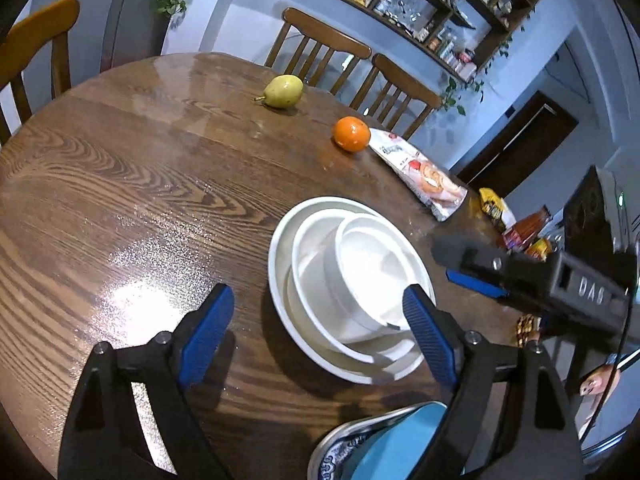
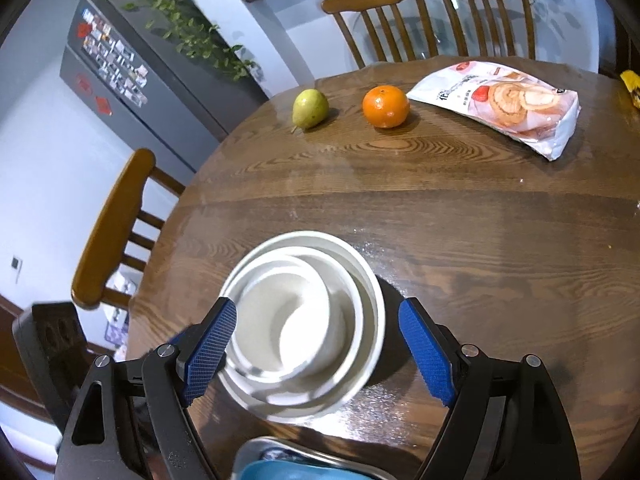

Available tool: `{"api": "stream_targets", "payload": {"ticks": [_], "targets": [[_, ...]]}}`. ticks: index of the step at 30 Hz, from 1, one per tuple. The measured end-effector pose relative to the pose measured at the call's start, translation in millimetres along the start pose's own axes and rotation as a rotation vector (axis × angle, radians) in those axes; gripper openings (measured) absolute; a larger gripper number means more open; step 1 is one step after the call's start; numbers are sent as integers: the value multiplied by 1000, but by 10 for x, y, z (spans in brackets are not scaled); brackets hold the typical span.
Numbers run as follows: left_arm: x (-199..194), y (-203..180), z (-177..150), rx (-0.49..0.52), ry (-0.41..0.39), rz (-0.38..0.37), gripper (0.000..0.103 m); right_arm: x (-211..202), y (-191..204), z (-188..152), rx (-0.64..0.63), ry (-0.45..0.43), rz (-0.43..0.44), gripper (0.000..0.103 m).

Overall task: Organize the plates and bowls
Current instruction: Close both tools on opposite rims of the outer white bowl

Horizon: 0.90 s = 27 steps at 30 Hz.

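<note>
A stack of white bowls [image 1: 352, 288] sits nested on the round wooden table [image 1: 120, 200], the smallest bowl [image 1: 372, 268] tilted inside the larger ones. My left gripper [image 1: 320, 332] is open and empty, its right finger over the stack's near rim. My right gripper [image 2: 316, 348] is open and empty, hovering over the same stack [image 2: 304, 332]; from the left wrist view it shows as a dark body [image 1: 540, 280] to the right. A blue dish on a patterned plate [image 1: 380, 444] lies at the near edge, also in the right wrist view [image 2: 288, 464].
A pear [image 1: 283, 91], an orange [image 1: 351, 133] and a snack bag [image 1: 420, 172] lie across the table's far side. More snack packets [image 1: 516, 224] sit at the right edge. Wooden chairs [image 1: 320, 48] surround the table. A fridge [image 2: 132, 76] stands behind.
</note>
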State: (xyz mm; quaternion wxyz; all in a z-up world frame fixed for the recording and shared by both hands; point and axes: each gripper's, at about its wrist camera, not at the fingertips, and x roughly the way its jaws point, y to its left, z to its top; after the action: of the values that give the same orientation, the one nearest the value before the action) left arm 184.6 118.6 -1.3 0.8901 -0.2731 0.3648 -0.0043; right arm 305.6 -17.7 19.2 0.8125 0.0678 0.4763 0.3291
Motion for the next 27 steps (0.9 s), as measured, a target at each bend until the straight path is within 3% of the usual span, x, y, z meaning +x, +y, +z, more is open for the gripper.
{"api": "stream_targets", "payload": {"ticks": [3,8,27], "targets": [[34,79,0,-53,7,-8,91,-1,-14,-32,-22,-19,-7,85],[32,96,-1,-82,1,-77,91,61,-71,-33,8,-18,54,85],[187,102,-91,-99,70,-96,91,395,-200,-90,88,73,80,85]]}}
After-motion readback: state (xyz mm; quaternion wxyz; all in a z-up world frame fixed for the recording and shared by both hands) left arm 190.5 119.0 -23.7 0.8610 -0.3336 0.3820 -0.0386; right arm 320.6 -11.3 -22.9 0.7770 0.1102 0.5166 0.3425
